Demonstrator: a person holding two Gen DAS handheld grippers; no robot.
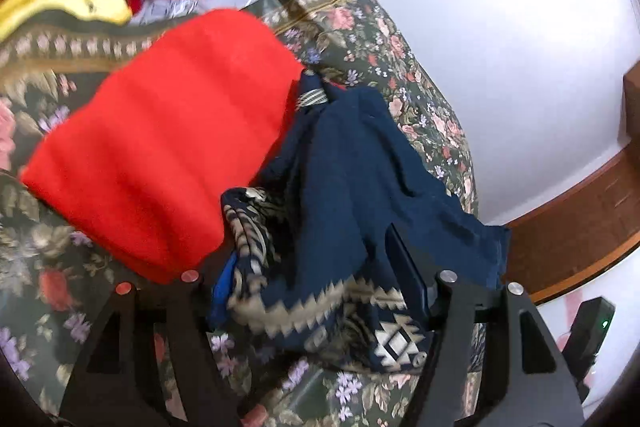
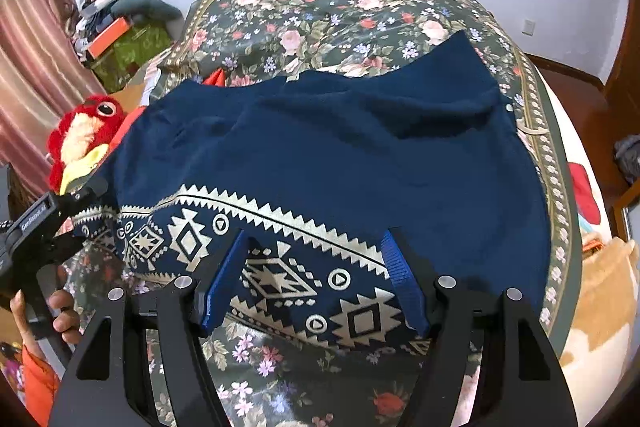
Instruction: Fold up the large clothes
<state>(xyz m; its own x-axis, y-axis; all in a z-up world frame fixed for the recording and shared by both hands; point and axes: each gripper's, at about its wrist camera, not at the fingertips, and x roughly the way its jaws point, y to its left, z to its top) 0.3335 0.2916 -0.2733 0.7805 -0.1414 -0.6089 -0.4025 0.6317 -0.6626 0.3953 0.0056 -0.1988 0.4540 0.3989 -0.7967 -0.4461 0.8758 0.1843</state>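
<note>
A navy garment (image 2: pixel 340 155) with a cream geometric hem band lies spread on the floral bed (image 2: pixel 320 11). My right gripper (image 2: pixel 316 275) stands open over the hem band, its blue fingers (image 2: pixel 224 279) wide apart, the cloth lying between them. In the left wrist view the same garment (image 1: pixel 360 163) is bunched up, and its patterned hem drapes between the jaws of my left gripper (image 1: pixel 320 291). The left gripper's jaws stand wide apart; whether they pinch the cloth I cannot tell. The left gripper also shows in the right wrist view (image 2: pixel 76 203) at the garment's left hem corner.
A folded red garment (image 1: pixel 160 143) lies on the bed beside the navy one. A red and yellow plush toy (image 2: pixel 84 135) sits at the bed's left edge. Boxes and clutter (image 2: pixel 120 31) stand past the bed by a pink curtain. Wooden floor (image 1: pixel 580 227) shows beyond the bed.
</note>
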